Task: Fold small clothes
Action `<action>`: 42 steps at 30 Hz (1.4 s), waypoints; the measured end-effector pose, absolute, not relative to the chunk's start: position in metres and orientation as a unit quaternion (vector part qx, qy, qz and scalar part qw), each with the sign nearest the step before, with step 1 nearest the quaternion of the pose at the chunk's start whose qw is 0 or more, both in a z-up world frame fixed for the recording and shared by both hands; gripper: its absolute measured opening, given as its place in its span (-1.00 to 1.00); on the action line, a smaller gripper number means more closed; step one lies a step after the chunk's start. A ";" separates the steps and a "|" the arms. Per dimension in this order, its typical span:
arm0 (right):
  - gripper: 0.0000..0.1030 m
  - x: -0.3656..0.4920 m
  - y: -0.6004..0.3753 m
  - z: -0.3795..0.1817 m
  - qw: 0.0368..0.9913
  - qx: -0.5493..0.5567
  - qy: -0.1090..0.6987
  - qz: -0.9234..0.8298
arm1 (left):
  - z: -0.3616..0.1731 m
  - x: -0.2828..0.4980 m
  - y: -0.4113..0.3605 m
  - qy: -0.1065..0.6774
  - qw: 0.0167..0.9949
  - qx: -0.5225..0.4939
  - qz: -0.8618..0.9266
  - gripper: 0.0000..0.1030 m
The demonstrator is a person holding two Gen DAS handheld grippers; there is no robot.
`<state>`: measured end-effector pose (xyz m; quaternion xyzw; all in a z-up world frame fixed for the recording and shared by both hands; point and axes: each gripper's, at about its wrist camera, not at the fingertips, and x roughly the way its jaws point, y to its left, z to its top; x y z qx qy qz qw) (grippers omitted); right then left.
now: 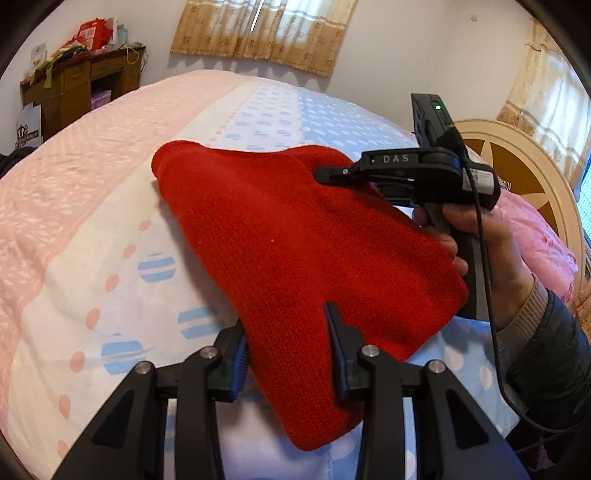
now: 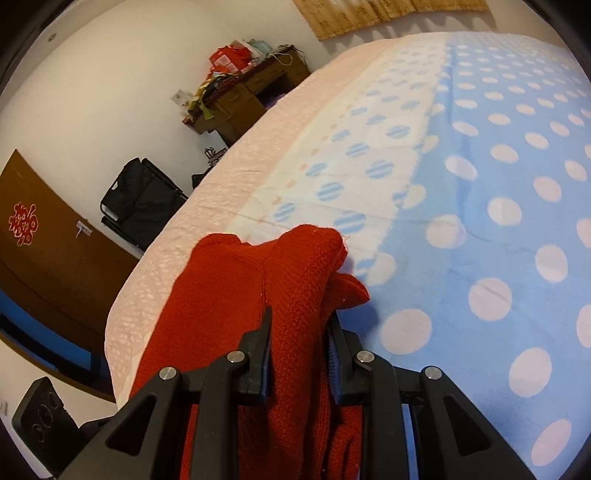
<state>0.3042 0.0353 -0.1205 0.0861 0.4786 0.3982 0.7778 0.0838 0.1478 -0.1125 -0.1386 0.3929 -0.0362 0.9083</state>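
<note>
Both sets of jaws are narrowed onto the red knit garment (image 1: 295, 236): the left gripper (image 1: 291, 350) pinches its near edge, the right gripper (image 2: 301, 350) a bunched fold. It hangs just above the bed (image 1: 110, 206), partly folded; laying and squaring remain.

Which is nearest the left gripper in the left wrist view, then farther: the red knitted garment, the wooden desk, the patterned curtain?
1. Red knitted garment: between the left gripper's fingers.
2. Brown wooden desk: far left, beyond the bed.
3. Tan patterned curtain: top centre, on the back wall; it looks about as far as the desk, so too close to call.
</note>
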 end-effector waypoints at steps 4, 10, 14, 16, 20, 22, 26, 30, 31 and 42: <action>-0.53 0.306 0.034 -0.121 0.778 0.085 0.480 0.396 | -0.114 0.078 0.146 0.392 0.909 -0.139 -0.032 -0.25; -0.52 0.309 0.035 -0.127 0.779 0.082 0.488 0.386 | -0.114 0.069 0.142 0.390 0.910 -0.137 -0.030 -0.20; -0.52 0.308 0.036 -0.128 0.780 0.076 0.491 0.381 | -0.112 0.065 0.138 0.389 0.910 -0.139 -0.027 -0.08; -0.51 0.307 0.037 -0.126 0.781 0.070 0.491 0.379 | -0.112 0.064 0.138 0.389 0.910 -0.139 -0.026 -0.07; -0.51 0.302 0.042 -0.123 0.793 0.042 0.483 0.371 | -0.110 0.063 0.141 0.391 0.910 -0.137 -0.025 -0.07; -0.51 0.303 0.042 -0.124 0.793 0.040 0.486 0.364 | -0.109 0.063 0.141 0.392 0.910 -0.134 -0.024 -0.05; -0.41 0.306 0.039 -0.125 0.791 0.049 0.492 0.360 | -0.106 0.059 0.140 0.392 0.911 -0.130 -0.019 0.01; -0.40 0.301 0.039 -0.119 0.796 0.035 0.485 0.360 | -0.107 0.057 0.141 0.393 0.910 -0.131 -0.017 0.04; -0.40 0.300 0.042 -0.119 0.799 0.023 0.484 0.357 | -0.107 0.057 0.141 0.395 0.909 -0.131 -0.015 0.06; -0.39 0.296 0.030 -0.104 0.813 0.025 0.465 0.349 | -0.094 0.053 0.139 0.391 0.913 -0.117 -0.009 0.30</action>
